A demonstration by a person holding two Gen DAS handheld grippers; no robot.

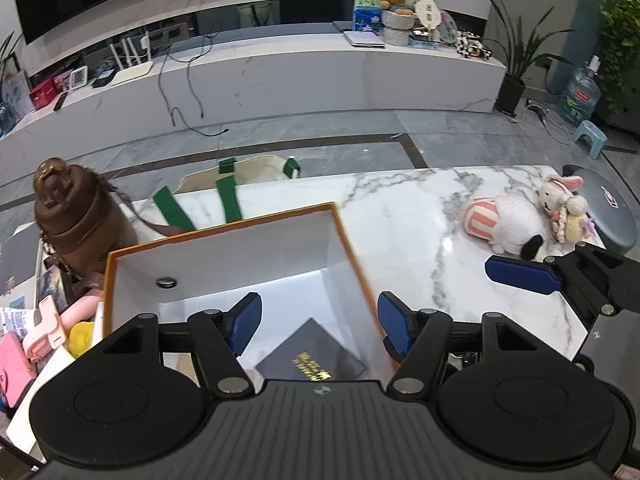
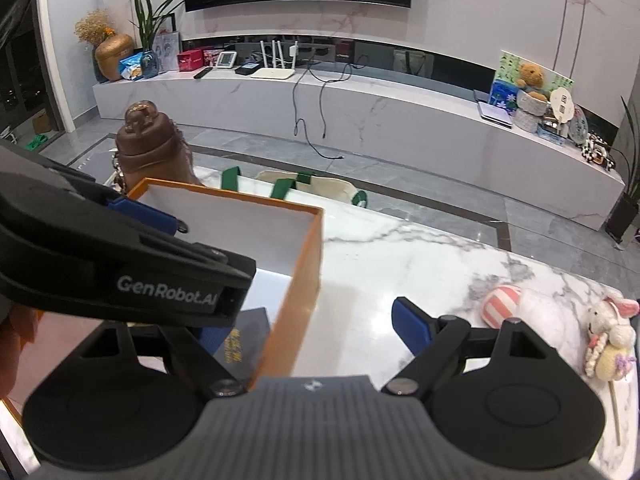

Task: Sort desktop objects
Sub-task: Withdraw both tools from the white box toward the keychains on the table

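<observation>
Across the white, grey-veined marble counter [image 1: 400, 216] I see the task's box [image 1: 224, 264] first: an open carton, orange outside and along its rim, plain white inside, standing at the counter's left part with its right-hand wall running toward my cameras. On its floor lies a dark flat booklet [image 1: 312, 356] with gold lettering, and a small round metal piece [image 1: 166, 281] sits near the far-left inner corner. My left gripper [image 1: 318, 322] has its jaws standing wide, one blue pad inside the box and the other outside its right wall, so the wall passes between them; I cannot tell whether either pad touches it. My right gripper [image 2: 308, 328] likewise straddles that same orange wall with its jaws wide, the right blue pad well clear over bare marble, the left one largely hidden behind the left gripper's black arm. Behind the box stands a brown bottle [image 1: 76, 220] with a rounded lid, and beside that a cream tote bag [image 1: 240, 180] with green straps lies at the counter's far edge. Off to the right, well apart from the box, rest a white plush toy [image 1: 504, 220] with a pink-striped end and a smaller rabbit doll [image 1: 564, 204], near a grey oval case [image 1: 612, 208].
</observation>
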